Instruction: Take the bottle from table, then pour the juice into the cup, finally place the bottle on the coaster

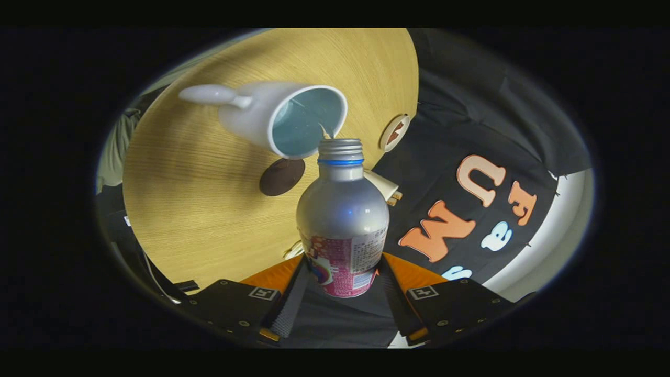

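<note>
In the gripper view, the claw (pixel 343 285) is clenched on a silver bottle (pixel 343 220), with one finger pressing on each side of its pink label near the bottom. The bottle points away from the claw, and its cap is off, so the open neck with a blue ring shows. Right at the bottle's mouth is a white cup (pixel 285 118) with a handle. The cup stands on a round wooden desk (pixel 188 209), and the whole scene looks tipped over because the claw is tilted. A thin stream of juice (pixel 325 131) goes from the bottle's mouth to the rim of the cup. The inside of the cup looks pale blue. Just past the bottle, between it and the cup, a dark round coaster (pixel 281 177) lies flat on the desk. A second, lighter round coaster (pixel 394 133) sits farther off at the desk's edge.
</note>
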`<act>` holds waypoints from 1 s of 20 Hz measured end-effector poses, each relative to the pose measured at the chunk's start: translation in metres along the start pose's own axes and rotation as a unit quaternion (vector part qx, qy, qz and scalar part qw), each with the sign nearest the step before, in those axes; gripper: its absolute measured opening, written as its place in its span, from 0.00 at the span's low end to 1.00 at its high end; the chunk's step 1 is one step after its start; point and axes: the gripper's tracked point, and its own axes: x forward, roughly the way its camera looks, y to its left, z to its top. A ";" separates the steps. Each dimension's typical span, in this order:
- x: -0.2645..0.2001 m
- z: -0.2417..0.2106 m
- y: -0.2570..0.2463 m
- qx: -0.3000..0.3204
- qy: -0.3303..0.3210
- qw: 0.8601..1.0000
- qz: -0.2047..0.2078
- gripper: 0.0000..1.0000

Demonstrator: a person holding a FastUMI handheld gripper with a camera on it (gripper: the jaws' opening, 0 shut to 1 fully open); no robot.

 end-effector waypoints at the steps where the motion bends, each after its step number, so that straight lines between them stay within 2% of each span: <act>1: -0.001 0.000 -0.001 -0.002 0.001 1.000 0.000 0.75; 13: -0.001 0.002 -0.012 -0.046 0.003 0.999 -0.004 0.75; 20: 0.002 0.000 -0.004 -0.037 0.006 0.999 0.009 0.75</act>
